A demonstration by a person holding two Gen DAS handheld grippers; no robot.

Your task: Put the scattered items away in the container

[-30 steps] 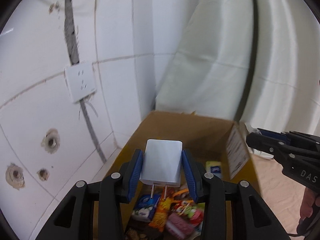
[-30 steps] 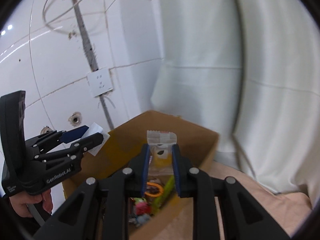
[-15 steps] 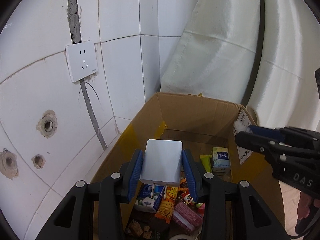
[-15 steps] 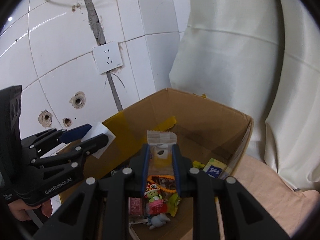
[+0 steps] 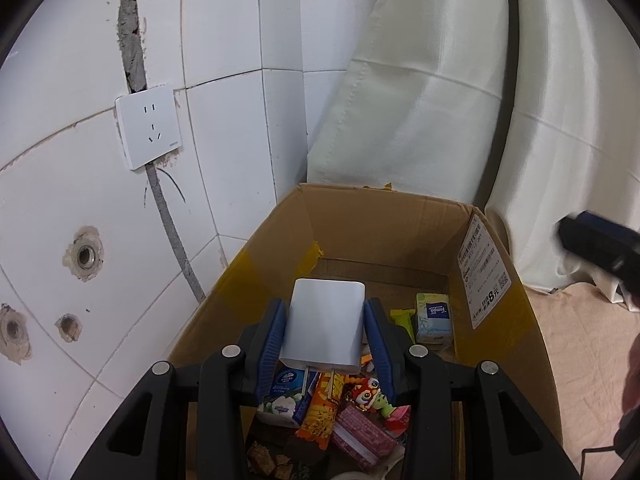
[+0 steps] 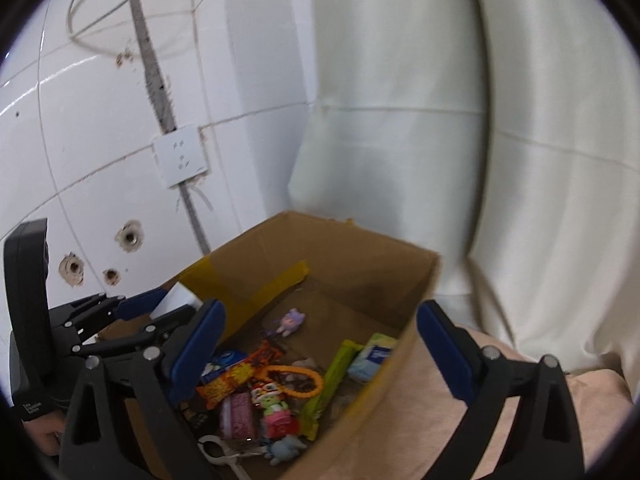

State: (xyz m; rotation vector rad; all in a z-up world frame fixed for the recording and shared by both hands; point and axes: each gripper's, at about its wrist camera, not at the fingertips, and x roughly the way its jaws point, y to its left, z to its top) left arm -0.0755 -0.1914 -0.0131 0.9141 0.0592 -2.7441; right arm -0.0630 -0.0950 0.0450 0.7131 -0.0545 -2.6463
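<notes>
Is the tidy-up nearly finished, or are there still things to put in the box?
Lots of snacks and toys already lie in the cardboard box. The right gripper is opening, empty. The left gripper holds a white charger above the box; that goes in next.

White charger point(image 5: 325, 326) upright above open cardboard box point(image 5: 384, 220) holding snacks, toys.

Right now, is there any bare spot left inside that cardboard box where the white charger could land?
Yes. The cardboard box has bare floor along its far wall, bordered by the yellow tape and the tissue pack. The near half is crowded with the orange snack packet, toy figure and pink bar. The left gripper holds the white charger above that clutter.
</notes>
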